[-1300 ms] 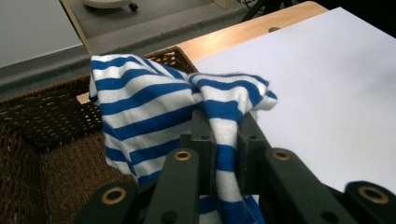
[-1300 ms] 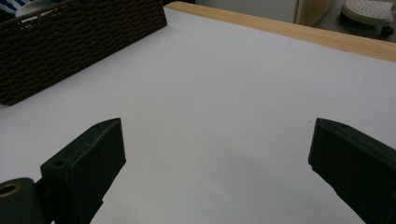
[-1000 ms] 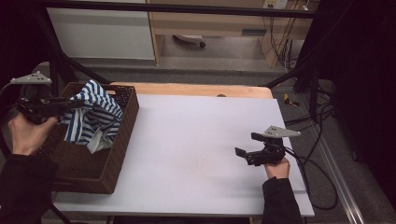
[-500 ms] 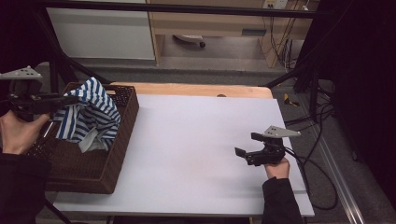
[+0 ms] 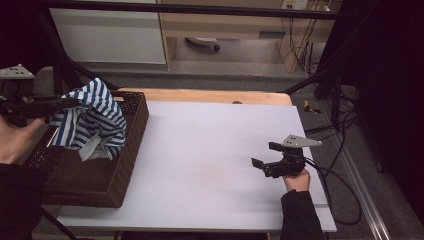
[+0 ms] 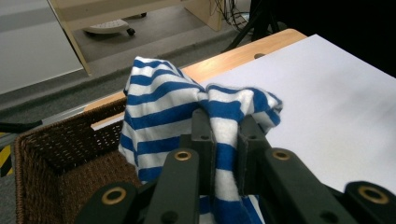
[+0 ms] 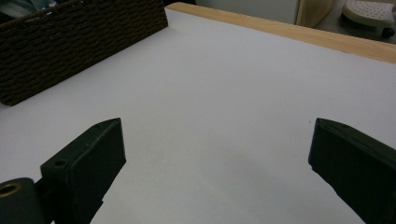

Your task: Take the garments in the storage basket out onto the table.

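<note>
The blue-and-white striped cotton cloth (image 5: 90, 120) hangs bunched from the left gripper (image 5: 62, 103), whose two black jaws are clamped together on a fold near the cloth's top edge; in the left gripper view a pinch of striped fabric (image 6: 224, 135) stands squeezed between the pads, with the rest spilling forward and down past the fingertips. Below and just ahead of that claw sits the dark brown woven wicker basket (image 5: 120, 172), and the cloth's lower folds look to reach down inside its rim, though whether they rest on the basket floor cannot be told. Gripping by a high fold makes sense: the weight draws the fabric into a hanging bundle clear of the wicker walls, so it can probably be carried over the near rim without snagging.

The right gripper (image 5: 263, 162) is held low over the white table top (image 5: 200, 150), well apart from the basket, its jaws spread wide with nothing between them. In the right gripper view bare white surface (image 7: 215, 121) lies ahead of the claw and the basket's side wall (image 7: 70, 42) stands far off to its upper left. That open, waiting pose seems meant to take a free corner once the cloth comes across, likely for spreading or folding on the bare area in front of it.
</note>
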